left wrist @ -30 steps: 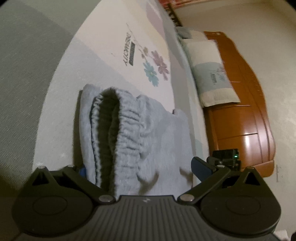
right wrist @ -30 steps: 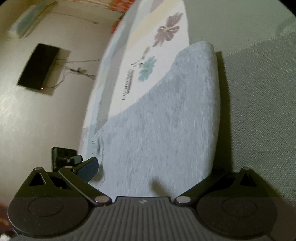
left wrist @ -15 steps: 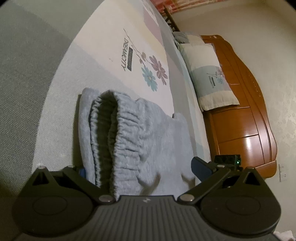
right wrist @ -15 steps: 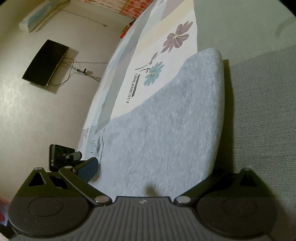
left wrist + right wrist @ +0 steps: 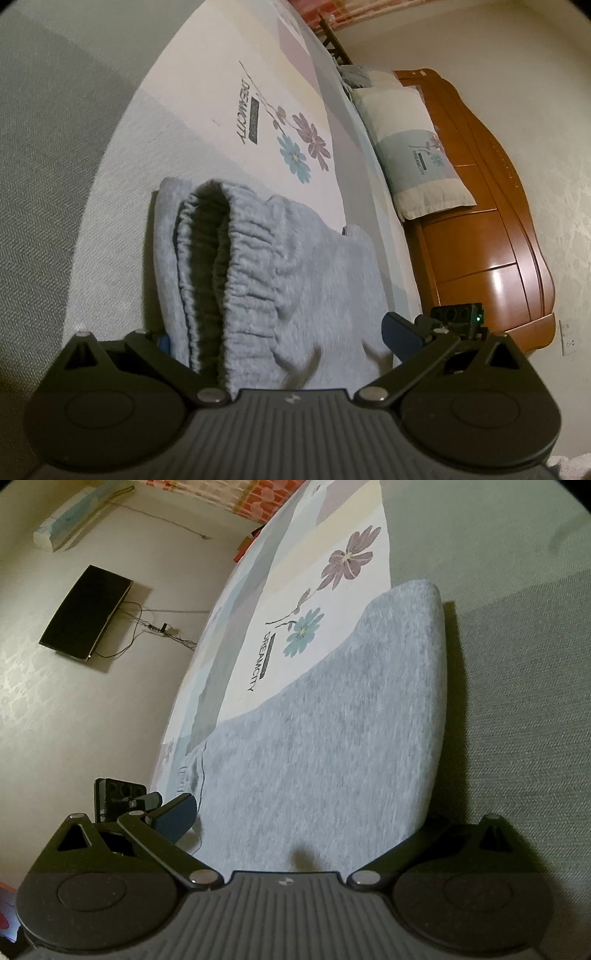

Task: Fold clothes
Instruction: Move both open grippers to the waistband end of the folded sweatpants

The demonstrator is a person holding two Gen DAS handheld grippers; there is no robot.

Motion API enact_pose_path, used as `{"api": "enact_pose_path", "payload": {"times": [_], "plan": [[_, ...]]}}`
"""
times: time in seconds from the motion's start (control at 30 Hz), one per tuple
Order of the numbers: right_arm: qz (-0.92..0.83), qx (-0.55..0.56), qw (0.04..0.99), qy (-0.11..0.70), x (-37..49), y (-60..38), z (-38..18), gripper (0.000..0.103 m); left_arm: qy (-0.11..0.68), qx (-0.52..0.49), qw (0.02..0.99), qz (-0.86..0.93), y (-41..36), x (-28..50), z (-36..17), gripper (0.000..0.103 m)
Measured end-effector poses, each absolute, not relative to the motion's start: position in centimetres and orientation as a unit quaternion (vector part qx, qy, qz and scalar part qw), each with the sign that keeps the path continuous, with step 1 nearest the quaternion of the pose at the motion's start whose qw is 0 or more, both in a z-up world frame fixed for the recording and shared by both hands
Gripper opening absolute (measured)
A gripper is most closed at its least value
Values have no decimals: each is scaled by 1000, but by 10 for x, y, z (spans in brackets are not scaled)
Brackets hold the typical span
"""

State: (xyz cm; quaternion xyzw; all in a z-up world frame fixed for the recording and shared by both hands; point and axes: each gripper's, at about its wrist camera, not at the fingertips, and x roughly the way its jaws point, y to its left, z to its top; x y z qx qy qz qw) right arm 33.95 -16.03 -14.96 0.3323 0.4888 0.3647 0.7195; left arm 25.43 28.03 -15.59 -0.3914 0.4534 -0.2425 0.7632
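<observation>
- The grey sweatpants (image 5: 295, 280) are seen lying folded on the bed (image 5: 229, 74), their long axis running away from both claws, the elastic waistband (image 5: 236, 266) nearest the left one.
- The left claw (image 5: 284, 343) is spread wide around the waistband end.
- The right claw (image 5: 306, 823) is likewise spread wide around the smooth end.

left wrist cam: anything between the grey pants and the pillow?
No objects. Only bare bedsheet with its flower print lies between the pants and the pillow, seen in the left wrist view.
</observation>
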Motion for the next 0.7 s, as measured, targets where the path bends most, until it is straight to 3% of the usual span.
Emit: {"api": "enact_pose_path", "payload": {"times": [0.3, 0.7], "plan": [[390, 344, 690, 504, 344, -159, -149, 103, 490, -391, 739, -249, 281, 255, -153, 102], [424, 401, 653, 482, 346, -163, -144, 103, 482, -397, 740, -248, 273, 261, -146, 102]]}}
